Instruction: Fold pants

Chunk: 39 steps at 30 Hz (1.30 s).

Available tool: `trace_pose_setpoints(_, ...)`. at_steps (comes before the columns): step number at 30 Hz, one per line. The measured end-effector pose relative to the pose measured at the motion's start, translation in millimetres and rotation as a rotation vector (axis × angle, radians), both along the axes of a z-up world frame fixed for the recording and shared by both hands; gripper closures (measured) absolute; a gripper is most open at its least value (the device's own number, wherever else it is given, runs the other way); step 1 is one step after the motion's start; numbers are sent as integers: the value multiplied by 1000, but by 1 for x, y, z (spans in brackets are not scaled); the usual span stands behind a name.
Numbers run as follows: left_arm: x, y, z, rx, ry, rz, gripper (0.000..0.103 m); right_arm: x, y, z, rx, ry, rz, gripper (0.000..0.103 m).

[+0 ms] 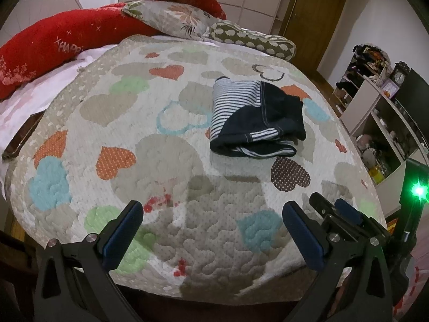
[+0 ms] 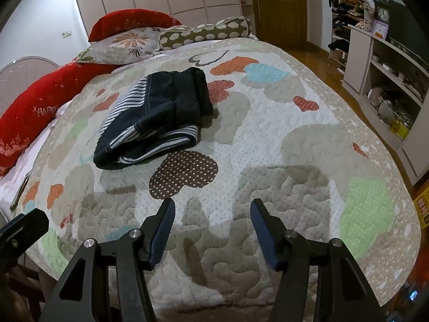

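Observation:
The pants [image 1: 254, 115] are dark navy with a striped lining, folded into a compact bundle on the heart-patterned quilt [image 1: 166, 123]. They also show in the right wrist view [image 2: 158, 115], up and left of centre. My left gripper [image 1: 213, 209] is open and empty, held above the quilt's near edge, well short of the pants. My right gripper [image 2: 213, 206] is open and empty too, near the same edge. The right gripper also shows at the lower right of the left wrist view [image 1: 332, 209].
Red pillows [image 1: 51, 45], a floral pillow [image 1: 174, 16] and a spotted bolster [image 1: 252, 40] lie at the bed's head. A phone [image 1: 21, 139] lies at the left bed edge. Shelves [image 2: 386, 80] with clutter stand right, across a wooden floor [image 2: 316, 61].

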<state>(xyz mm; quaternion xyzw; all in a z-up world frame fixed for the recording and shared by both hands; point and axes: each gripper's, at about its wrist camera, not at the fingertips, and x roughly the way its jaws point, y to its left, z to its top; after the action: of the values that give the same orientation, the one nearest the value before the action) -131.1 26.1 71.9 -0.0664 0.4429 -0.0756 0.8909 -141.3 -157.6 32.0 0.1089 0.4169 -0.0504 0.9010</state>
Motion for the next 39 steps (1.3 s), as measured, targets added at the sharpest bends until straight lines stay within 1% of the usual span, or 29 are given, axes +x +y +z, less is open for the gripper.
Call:
trace_pose_setpoints(3, 3, 0, -7, -5, 30, -3, 0, 1, -2, -3, 3, 7, -10, 40)
trace_pose_setpoints(9, 15, -1, -34, -12, 145, 0, 0, 3, -11, -15, 25, 21, -32, 40)
trace_pose_setpoints(13, 17, -9, -43, 2, 177, -8, 0, 2, -16, -20, 33, 10, -29, 39)
trace_pose_setpoints(22, 11, -29, -33, 66, 133, -19, 0, -6, -27, -19, 13, -54, -28, 38)
trace_pose_setpoints(29, 10, -41, -23, 93, 93, -34, 0, -12, -41, -13, -12, -100, -51, 37)
trace_pose_setpoints(32, 9, -43, -23, 103, 93, -41, 0, -12, -42, -11, -23, -105, -47, 37)
trace_pose_setpoints(37, 9, -40, -24, 96, 101, -36, 0, -7, -32, -10, -86, -83, -23, 36)
trace_pose_setpoints(39, 9, -40, -25, 96, 104, -34, 0, -6, -28, -10, -136, -71, -21, 36)
